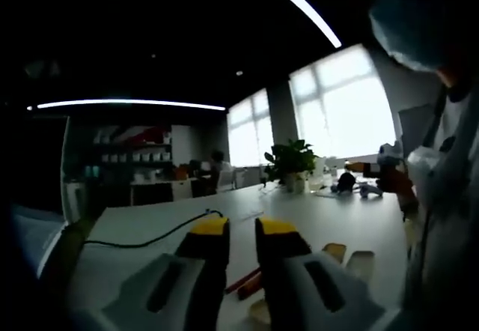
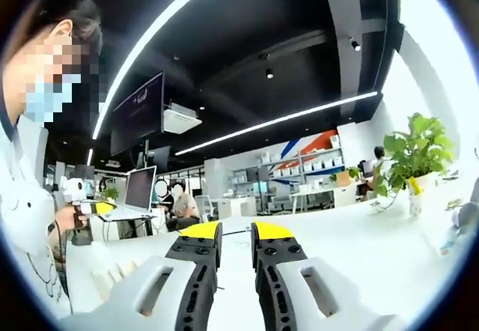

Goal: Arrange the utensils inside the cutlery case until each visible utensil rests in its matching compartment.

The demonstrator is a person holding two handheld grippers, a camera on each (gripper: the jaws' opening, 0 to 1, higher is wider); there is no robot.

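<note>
Both views look out level over a white table [image 1: 337, 222]. My left gripper [image 1: 242, 230] rises from the bottom with its yellow-tipped jaws close together, only a narrow slit between them and nothing held. Beyond the jaws a reddish-brown stick-like utensil [image 1: 245, 282] lies on the table, and two pale wooden utensil ends [image 1: 334, 251] rest to the right. My right gripper [image 2: 236, 234] stands the same way, empty. It also appears in a hand at the right [image 1: 380, 175]. The left gripper [image 2: 91, 208] appears in a hand at the left. Pale wooden pieces [image 2: 112, 275] lie low on the left, blurred.
A black cable [image 1: 150, 237] runs across the table's left part. A potted plant [image 1: 288, 162] stands at the far edge, with small objects [image 1: 348, 183] beside it. A person in white [image 1: 449, 181] stands close on the right. A laptop [image 2: 140, 189] and seated people [image 2: 179, 205] are further back.
</note>
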